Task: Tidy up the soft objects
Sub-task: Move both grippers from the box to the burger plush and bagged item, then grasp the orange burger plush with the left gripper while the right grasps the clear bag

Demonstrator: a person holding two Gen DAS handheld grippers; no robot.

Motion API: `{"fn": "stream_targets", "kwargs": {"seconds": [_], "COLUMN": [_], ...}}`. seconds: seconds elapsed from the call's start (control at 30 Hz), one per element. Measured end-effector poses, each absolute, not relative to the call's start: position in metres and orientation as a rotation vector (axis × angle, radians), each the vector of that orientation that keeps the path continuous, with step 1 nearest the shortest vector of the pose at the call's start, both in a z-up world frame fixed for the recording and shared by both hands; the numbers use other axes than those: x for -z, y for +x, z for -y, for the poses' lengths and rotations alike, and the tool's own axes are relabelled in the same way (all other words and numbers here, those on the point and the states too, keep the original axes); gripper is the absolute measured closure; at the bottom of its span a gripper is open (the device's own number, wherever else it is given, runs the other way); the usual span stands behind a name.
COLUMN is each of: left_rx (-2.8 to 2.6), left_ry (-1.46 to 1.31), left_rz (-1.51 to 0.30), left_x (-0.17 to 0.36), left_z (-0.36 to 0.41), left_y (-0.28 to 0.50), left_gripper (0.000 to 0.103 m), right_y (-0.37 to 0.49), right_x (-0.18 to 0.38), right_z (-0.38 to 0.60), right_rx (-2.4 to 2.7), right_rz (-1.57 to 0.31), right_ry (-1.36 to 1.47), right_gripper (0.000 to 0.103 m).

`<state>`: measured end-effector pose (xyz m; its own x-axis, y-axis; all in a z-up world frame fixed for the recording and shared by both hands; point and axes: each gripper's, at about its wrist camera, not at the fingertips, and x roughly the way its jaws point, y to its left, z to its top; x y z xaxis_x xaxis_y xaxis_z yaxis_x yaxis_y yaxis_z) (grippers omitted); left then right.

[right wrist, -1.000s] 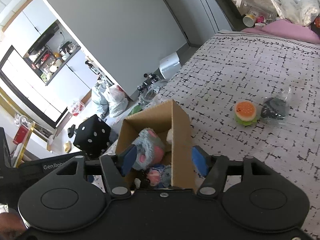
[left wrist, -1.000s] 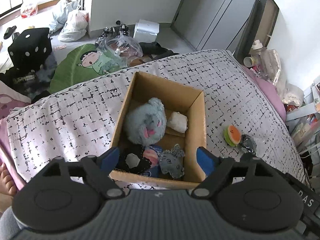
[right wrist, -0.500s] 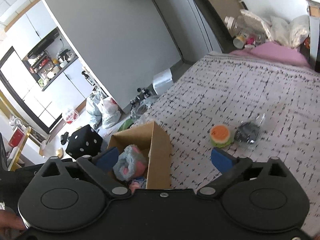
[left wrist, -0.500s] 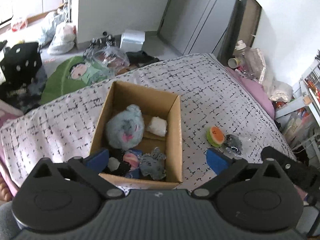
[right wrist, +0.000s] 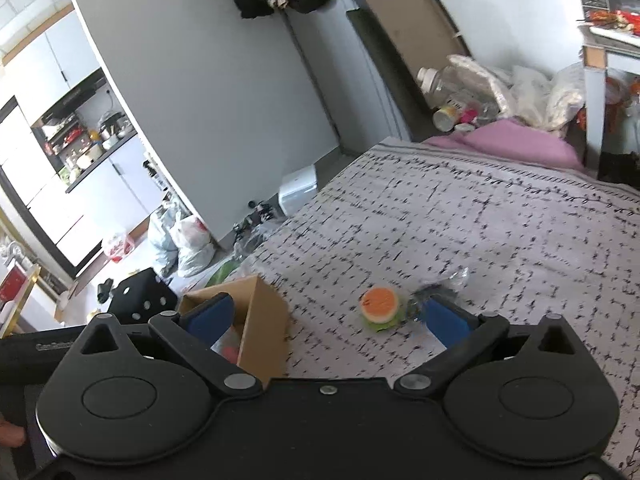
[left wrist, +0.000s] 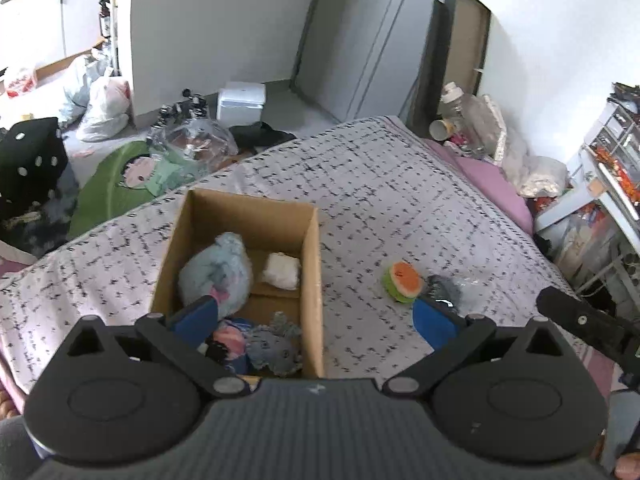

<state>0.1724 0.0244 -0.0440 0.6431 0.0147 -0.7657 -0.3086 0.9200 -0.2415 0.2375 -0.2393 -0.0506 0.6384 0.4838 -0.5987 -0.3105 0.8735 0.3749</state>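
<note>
On the left, the cardboard box sits on the bed. Some soft toys are already inside: a fluffy blue plush, a small white one and a little gray one. The left claw is wide open above the box and holds nothing. To the right, a burger toy lies on the bed beside a dark toy in a clear bag (both well apart from the box). These two are left to do. The right claw is also wide open and empty, near the burger toy.

The left gripper's fingers partly hide the box's toys, and the bagged dark item looks blurred.
</note>
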Motion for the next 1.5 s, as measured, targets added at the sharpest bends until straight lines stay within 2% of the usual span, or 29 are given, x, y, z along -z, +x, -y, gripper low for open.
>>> {"fn": "stream_targets", "kwargs": {"seconds": [0.27, 0.7, 1.33, 1.5], "left_rx": [-0.199, -0.176, -0.116, -0.117], "left_ry": [-0.304, -0.26, -0.324, -0.362], "left_rz": [-0.828, -0.881, -0.918, -0.935], "left_x": [0.04, 0.053, 0.086, 0.106], "left_z": [-0.006, 0.019, 0.044, 0.048], "left_y": [0.179, 0.214, 0.288, 0.306], "left_gripper": [0.0, 0.0, 0.003, 0.007], "right_y": [0.243, 0.265, 0.323, 0.339], "right_x": [0.066, 0.094, 0.133, 0.15], "right_z": [0.264, 0.295, 0.295, 0.29], "right_rx": [-0.397, -0.338, -0.283, -0.271], "right_rz": [-0.748, -0.839, -0.959, -1.018], "right_ry": [0.289, 0.45, 0.541, 0.545], "right_gripper": [0.0, 0.0, 0.002, 0.01]}}
